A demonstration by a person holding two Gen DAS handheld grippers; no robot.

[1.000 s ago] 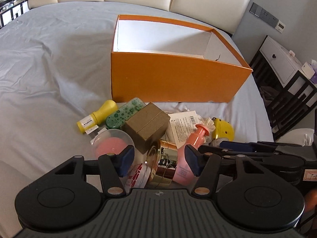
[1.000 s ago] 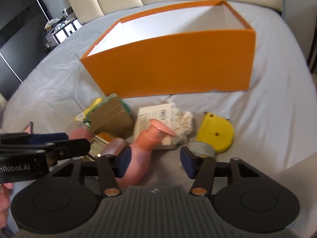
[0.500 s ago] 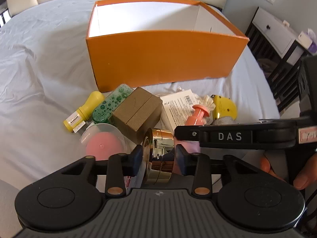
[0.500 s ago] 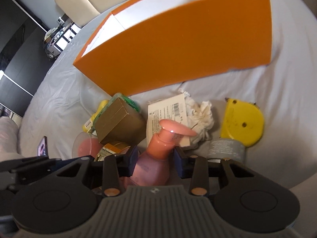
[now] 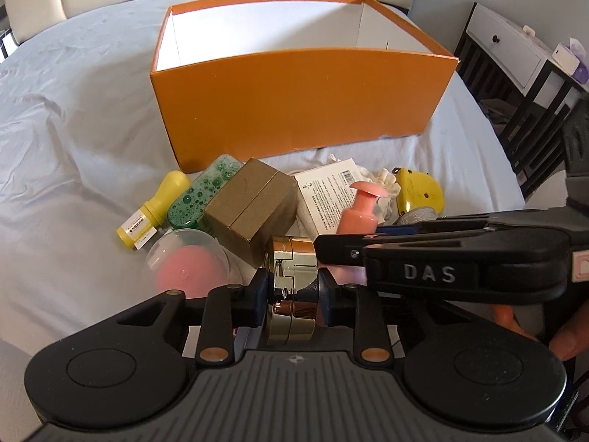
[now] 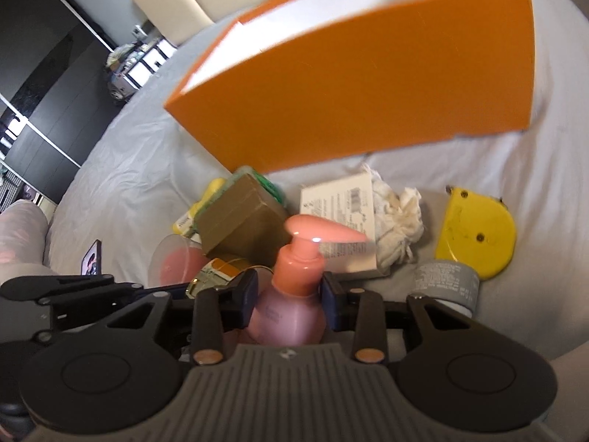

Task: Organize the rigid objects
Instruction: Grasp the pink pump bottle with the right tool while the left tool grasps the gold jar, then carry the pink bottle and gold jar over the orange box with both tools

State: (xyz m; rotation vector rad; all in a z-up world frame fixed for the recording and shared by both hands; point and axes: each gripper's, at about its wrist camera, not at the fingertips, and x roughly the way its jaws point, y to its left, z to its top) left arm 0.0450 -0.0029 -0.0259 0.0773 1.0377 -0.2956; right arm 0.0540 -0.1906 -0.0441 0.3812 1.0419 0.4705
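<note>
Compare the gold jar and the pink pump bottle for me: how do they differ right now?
The gold jar is shiny, metallic and squat; the pink pump bottle is matte plastic and taller, with a pump head. The jar sits in the left gripper, the bottle in the right gripper. Both grippers have just been closing, their pads against each item, and both items lie outside the orange box.

Right tool hides the pink bottle's base; label print unreadable.
</note>
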